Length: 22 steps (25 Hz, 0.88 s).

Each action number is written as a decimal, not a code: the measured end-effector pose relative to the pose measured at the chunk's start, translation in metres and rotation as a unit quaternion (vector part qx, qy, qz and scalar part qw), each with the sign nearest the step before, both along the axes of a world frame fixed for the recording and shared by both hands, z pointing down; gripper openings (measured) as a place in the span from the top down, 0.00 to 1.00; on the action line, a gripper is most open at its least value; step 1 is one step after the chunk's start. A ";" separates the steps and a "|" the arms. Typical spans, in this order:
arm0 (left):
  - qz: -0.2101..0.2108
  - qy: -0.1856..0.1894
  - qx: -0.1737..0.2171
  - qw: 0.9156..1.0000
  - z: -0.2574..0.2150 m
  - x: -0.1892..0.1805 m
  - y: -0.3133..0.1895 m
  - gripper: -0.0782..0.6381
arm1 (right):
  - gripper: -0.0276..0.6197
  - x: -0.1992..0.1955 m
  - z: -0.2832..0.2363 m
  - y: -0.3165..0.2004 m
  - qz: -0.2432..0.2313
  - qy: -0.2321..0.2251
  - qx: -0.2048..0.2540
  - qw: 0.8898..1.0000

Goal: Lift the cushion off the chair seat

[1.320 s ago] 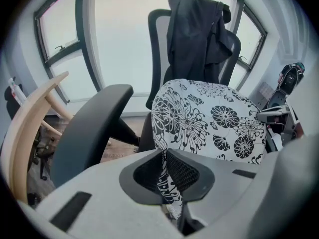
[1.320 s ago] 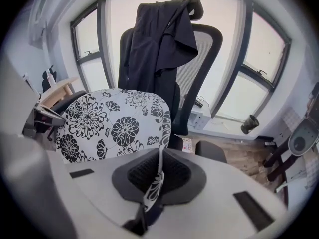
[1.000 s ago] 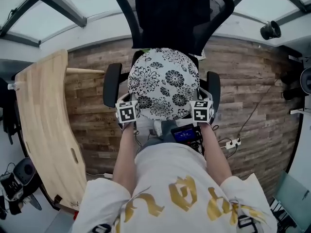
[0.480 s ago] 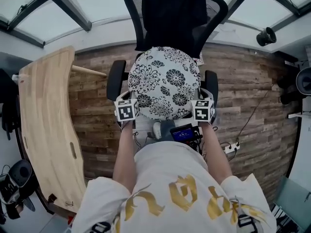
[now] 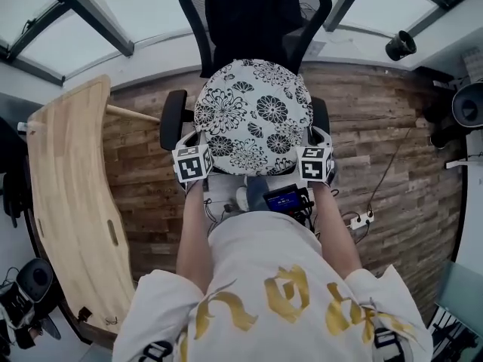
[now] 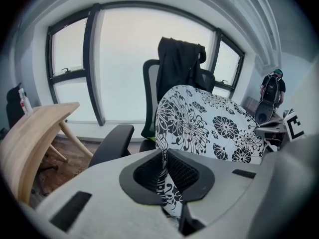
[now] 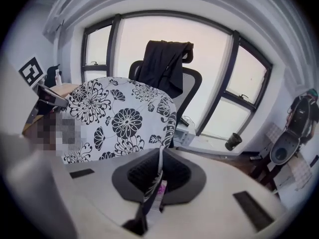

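Note:
A round white cushion (image 5: pixel 253 115) with black flowers hangs above the seat of a black office chair (image 5: pixel 253 21). My left gripper (image 5: pixel 198 155) is shut on the cushion's near left edge, my right gripper (image 5: pixel 308 157) on its near right edge. In the left gripper view the cushion (image 6: pixel 209 123) rises to the right, its hem pinched between the jaws of the gripper (image 6: pixel 164 176). The right gripper view shows the cushion (image 7: pixel 114 118) at the left, its edge clamped in the gripper (image 7: pixel 158 176). A dark jacket (image 7: pixel 162 63) drapes the chair back. The seat itself is hidden under the cushion.
A curved wooden table (image 5: pixel 68 202) stands at the left. The chair's armrests (image 5: pixel 173 119) flank the cushion. A power strip and cable (image 5: pixel 361 219) lie on the wood floor at the right. Windows run behind the chair; a backpack and gear (image 7: pixel 299 128) stand at the far right.
Both grippers have risen with the cushion, which now sits higher in the head view and covers more of the chair back. The grips are unchanged.

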<state>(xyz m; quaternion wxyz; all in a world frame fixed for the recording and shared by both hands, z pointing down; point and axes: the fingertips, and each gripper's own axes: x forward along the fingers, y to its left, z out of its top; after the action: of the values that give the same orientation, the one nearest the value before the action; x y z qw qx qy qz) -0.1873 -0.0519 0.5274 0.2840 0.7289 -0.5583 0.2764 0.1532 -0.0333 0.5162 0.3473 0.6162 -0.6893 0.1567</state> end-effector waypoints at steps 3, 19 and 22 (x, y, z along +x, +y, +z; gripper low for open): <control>0.012 -0.001 0.011 1.000 -0.010 0.010 -0.003 0.85 | 0.92 0.008 -0.004 -0.001 0.003 -0.004 -0.004 1.000; 0.027 0.002 0.038 0.999 -0.043 0.009 0.005 0.85 | 0.93 0.003 -0.021 0.016 0.026 -0.066 0.004 0.997; 0.024 0.000 0.036 0.999 -0.043 0.006 0.006 0.85 | 0.93 0.001 -0.020 0.017 0.024 -0.065 0.001 0.998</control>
<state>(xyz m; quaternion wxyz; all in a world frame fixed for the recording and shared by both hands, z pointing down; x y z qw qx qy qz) -0.1810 -0.0458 0.4846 0.2506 0.7521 -0.5500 0.2627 0.1540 -0.0167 0.4965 0.2972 0.6214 -0.6954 0.2047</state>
